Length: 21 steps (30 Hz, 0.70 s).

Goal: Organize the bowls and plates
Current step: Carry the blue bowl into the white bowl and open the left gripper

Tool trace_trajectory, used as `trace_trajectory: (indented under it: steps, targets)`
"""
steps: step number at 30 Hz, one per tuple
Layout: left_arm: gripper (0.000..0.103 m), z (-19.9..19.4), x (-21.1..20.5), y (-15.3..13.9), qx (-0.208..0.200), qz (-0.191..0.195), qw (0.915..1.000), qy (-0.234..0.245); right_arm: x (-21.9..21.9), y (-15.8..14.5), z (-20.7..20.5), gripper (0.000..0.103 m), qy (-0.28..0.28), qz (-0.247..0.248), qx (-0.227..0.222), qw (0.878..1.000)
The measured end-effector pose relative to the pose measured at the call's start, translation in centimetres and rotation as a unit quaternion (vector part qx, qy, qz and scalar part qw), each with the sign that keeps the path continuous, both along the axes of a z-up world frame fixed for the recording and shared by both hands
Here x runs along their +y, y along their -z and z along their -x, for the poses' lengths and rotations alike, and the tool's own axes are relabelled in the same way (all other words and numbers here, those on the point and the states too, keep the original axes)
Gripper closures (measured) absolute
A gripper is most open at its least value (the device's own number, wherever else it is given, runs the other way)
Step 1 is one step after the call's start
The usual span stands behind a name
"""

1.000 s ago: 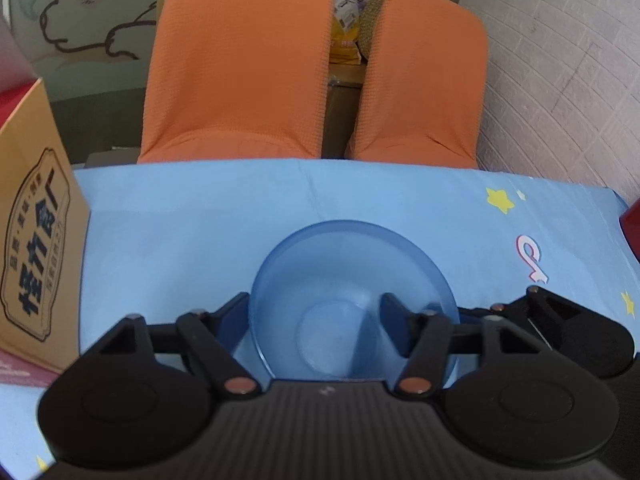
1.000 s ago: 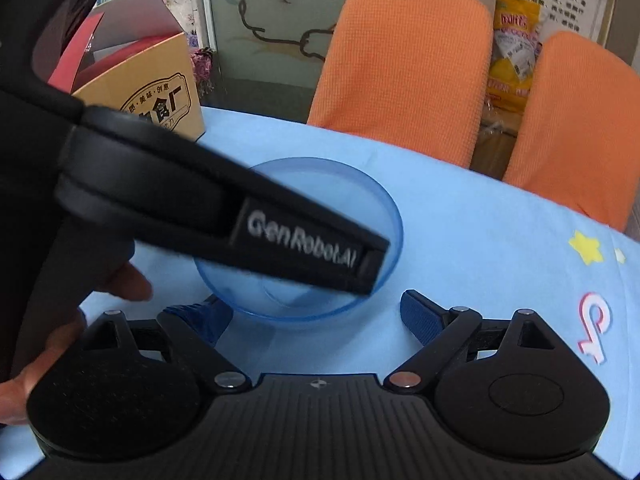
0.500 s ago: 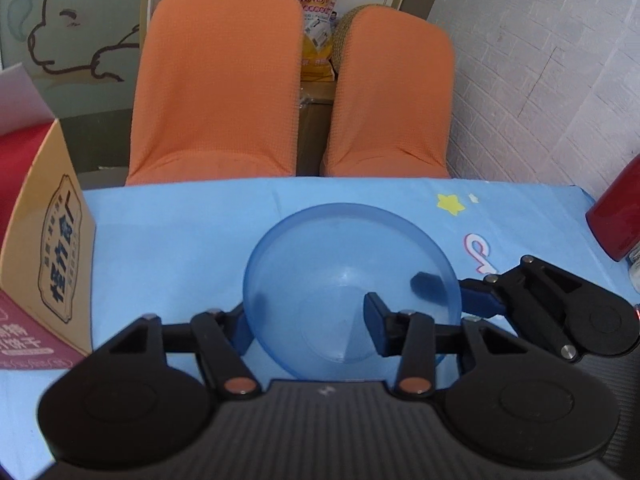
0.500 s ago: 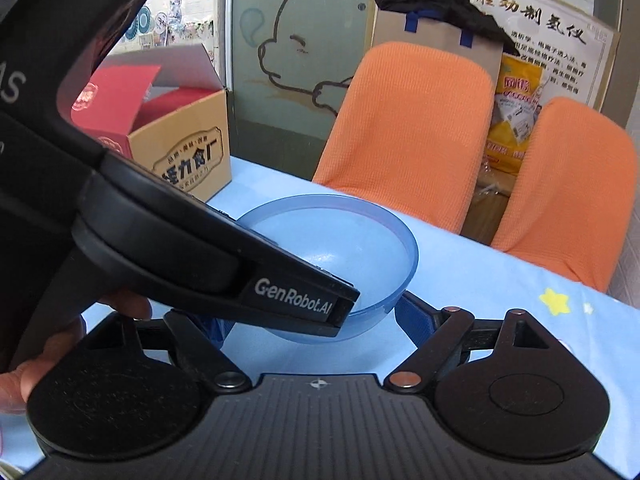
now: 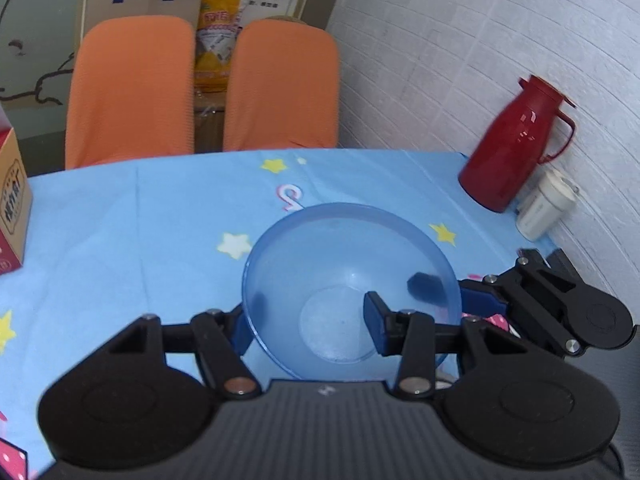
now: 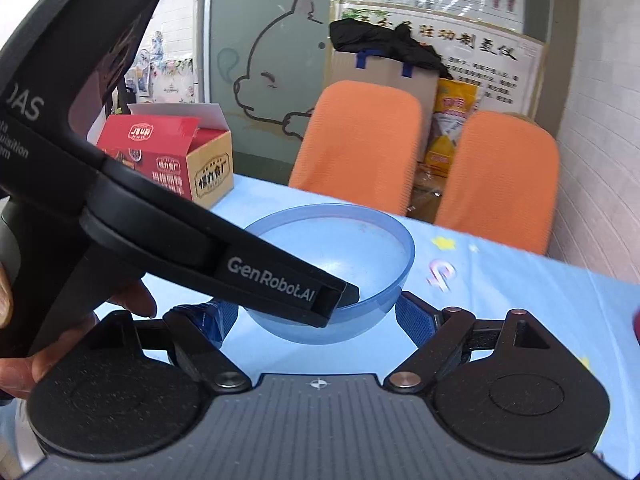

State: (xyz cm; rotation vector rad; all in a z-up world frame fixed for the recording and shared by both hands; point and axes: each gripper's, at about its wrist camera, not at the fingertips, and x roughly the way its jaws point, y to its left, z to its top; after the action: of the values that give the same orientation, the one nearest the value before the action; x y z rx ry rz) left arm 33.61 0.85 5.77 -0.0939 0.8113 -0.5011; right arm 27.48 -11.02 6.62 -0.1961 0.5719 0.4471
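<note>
Evidently the task is at an early stage: only one bowl [image 5: 348, 280] shows, and no plates or stack are in view. The left tool [image 5: 308, 328] pinches the bowl's near wall, one finger inside and one outside, and carries it tilted above the blue tabletop [image 5: 140, 216]. The right tool [image 6: 316, 320] stands wide, its fingers to either side of the bowl's underside; whether they touch it cannot be told. Judging by this, setting the bowl down somewhere and gathering other dishes is left.
</note>
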Motion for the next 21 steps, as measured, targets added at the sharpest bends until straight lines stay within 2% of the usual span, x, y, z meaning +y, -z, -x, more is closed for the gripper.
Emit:
trace_trajectory:
  steps: [5, 9, 11, 13, 14, 15, 17, 21]
  targets:
    - [0.059, 4.6, -4.4, 2.3, 0.006, -0.023, 0.9994, 0.027, -3.7, 1.8, 4.4, 0.03, 0.026, -0.008, 0.016, 0.999]
    - [0.058, 6.7, -6.0, 4.6, 0.028, -0.038, 0.9983, 0.035, -5.4, 4.0, 6.0, 0.03, 0.034, -0.024, 0.04, 0.998]
    - [0.055, 7.5, -6.4, 5.1, 0.017, -0.059, 0.9976, 0.033, -5.9, 4.9, 6.4, 0.03, 0.032, -0.036, 0.048, 0.998]
    - [0.046, 7.8, -6.5, 5.5, 0.012, -0.077, 0.9964, 0.032, -6.4, 5.4, 6.9, 0.03, 0.029, -0.042, 0.043, 0.998]
    - [0.029, 7.8, -6.3, 5.5, 0.011, -0.077, 0.9964, 0.032, -6.5, 5.6, 7.2, 0.03, 0.031, -0.036, 0.041, 0.998]
    - [0.022, 7.9, -6.0, 5.4, 0.007, -0.075, 0.9968, 0.028, -6.7, 5.7, 7.6, 0.03, 0.036, -0.026, 0.042, 0.998]
    - [0.019, 8.2, -5.2, 4.8, -0.005, -0.066, 0.9976, 0.021, -7.7, 5.8, 8.7, 0.029, 0.046, -0.025, 0.036, 0.998]
    - [0.008, 9.1, -3.8, 3.6, -0.037, -0.046, 0.9982, -0.011, -10.6, 6.1, 11.4, 0.029, 0.075, -0.053, 0.031, 0.995]
